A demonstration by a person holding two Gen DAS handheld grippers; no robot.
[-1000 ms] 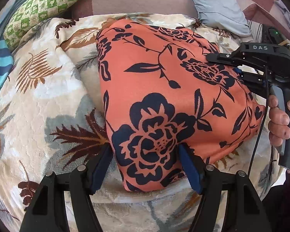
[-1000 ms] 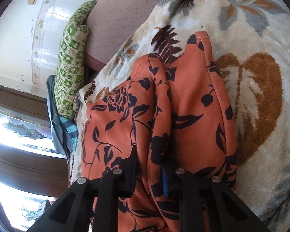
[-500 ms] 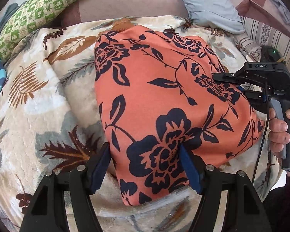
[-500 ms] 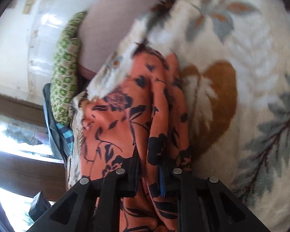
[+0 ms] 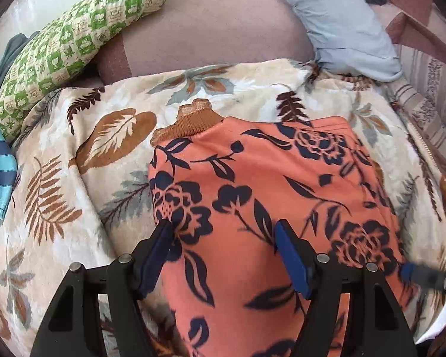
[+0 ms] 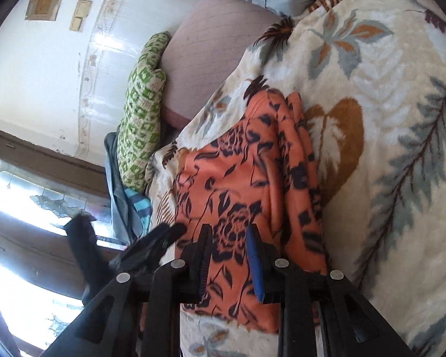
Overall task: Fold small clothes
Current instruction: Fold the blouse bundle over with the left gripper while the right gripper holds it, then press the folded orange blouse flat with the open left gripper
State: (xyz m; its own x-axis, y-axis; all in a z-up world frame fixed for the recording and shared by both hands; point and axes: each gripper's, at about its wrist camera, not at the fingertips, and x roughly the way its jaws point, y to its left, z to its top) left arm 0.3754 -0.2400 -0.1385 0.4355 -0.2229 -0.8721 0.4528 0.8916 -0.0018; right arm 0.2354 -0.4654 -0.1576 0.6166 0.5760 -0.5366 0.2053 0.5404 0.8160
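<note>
- Your leaf-print blanket (image 5: 74, 208) fills most of both views; the orange floral garment (image 5: 267, 193) lies on it, folded into a rough block, with a brown ribbed collar (image 5: 193, 122) poking out at its far edge
- Only your left wrist view shows that collar and the garment's broad top face; your right wrist view shows instead the stacked folded edges (image 6: 294, 154) along one side, a white wall (image 6: 44, 74) and a bright window (image 6: 20, 184)
- Both views catch the green checked pillow (image 5: 68, 38), the mauve cushion (image 5: 208, 35) and the pale blue pillow (image 5: 342, 20) beyond the blanket; the striped blue cloth (image 5: 1, 163) is cut off at the frame edge
- Your left gripper (image 5: 223, 253) stands wide apart over the near part of the garment; whether its pads press the cloth you cannot tell from here
- Your right gripper (image 6: 227, 253) has just been opening; its jaws stand a little apart with the garment's near edge between them, and no clear pinch shows
- In your left view the right gripper is only a blurred sliver at the lower right; in your right view the left gripper (image 6: 151, 241) is dark and smeared
- No containers appear
</note>
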